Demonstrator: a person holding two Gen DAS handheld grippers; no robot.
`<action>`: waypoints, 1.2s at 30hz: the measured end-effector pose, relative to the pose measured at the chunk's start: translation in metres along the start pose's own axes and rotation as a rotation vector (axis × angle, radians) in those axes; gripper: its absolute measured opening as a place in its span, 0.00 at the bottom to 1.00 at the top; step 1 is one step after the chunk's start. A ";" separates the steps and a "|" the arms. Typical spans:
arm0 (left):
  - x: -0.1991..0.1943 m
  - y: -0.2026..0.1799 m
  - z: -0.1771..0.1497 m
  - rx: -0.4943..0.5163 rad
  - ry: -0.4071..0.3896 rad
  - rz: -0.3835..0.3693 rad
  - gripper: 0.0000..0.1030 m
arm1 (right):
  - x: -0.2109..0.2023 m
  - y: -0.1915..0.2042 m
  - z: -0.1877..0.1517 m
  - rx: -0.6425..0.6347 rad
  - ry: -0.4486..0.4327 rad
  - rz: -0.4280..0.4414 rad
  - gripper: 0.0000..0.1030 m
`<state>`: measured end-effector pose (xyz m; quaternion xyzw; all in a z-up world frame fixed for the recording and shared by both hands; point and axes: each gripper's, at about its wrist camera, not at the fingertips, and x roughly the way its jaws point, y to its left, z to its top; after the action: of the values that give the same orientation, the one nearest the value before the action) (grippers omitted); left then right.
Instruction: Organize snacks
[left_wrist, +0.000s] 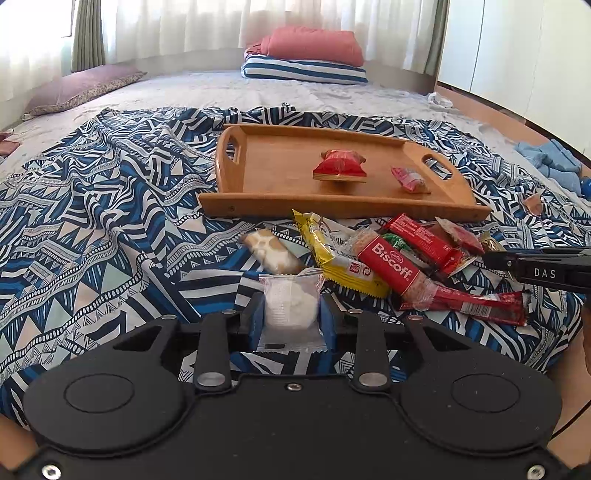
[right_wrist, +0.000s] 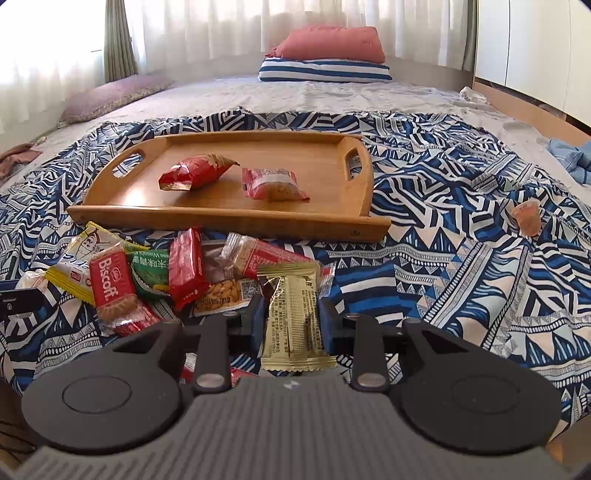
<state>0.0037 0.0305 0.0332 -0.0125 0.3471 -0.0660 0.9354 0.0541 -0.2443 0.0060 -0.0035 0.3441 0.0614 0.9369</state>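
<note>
A wooden tray (left_wrist: 280, 206) (right_wrist: 207, 218) lies on the patterned bed cover and holds a red snack bag (left_wrist: 340, 166) (right_wrist: 195, 171) and a pink wrapped snack (left_wrist: 408, 179) (right_wrist: 275, 184). In front of it is a pile of snacks with a Biscoff pack (left_wrist: 391, 264) (right_wrist: 110, 280) and a yellow bar (left_wrist: 332, 254). My left gripper (left_wrist: 291, 314) is shut on a clear-wrapped white snack (left_wrist: 291, 302). My right gripper (right_wrist: 291, 317) is shut on a gold foil packet (right_wrist: 293, 317). The right gripper also shows at the right edge of the left wrist view (left_wrist: 535, 269).
A loose beige snack (left_wrist: 269, 251) lies left of the pile. A small orange cup (right_wrist: 526, 218) sits on the cover at the right. Pillows (left_wrist: 306, 59) lie at the bed's far end. Blue cloth (right_wrist: 569, 158) lies at the right.
</note>
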 end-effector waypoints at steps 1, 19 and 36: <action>-0.002 -0.001 0.000 0.001 -0.005 0.000 0.29 | -0.002 0.000 0.001 -0.002 -0.006 0.000 0.34; -0.016 0.004 0.048 -0.030 -0.071 0.017 0.29 | -0.010 -0.005 0.036 0.036 -0.051 -0.004 0.34; 0.025 -0.004 0.114 -0.023 -0.043 -0.001 0.29 | 0.027 -0.024 0.089 0.155 0.023 0.009 0.34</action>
<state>0.0961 0.0202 0.1044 -0.0250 0.3279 -0.0622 0.9423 0.1345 -0.2605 0.0557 0.0699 0.3587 0.0388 0.9300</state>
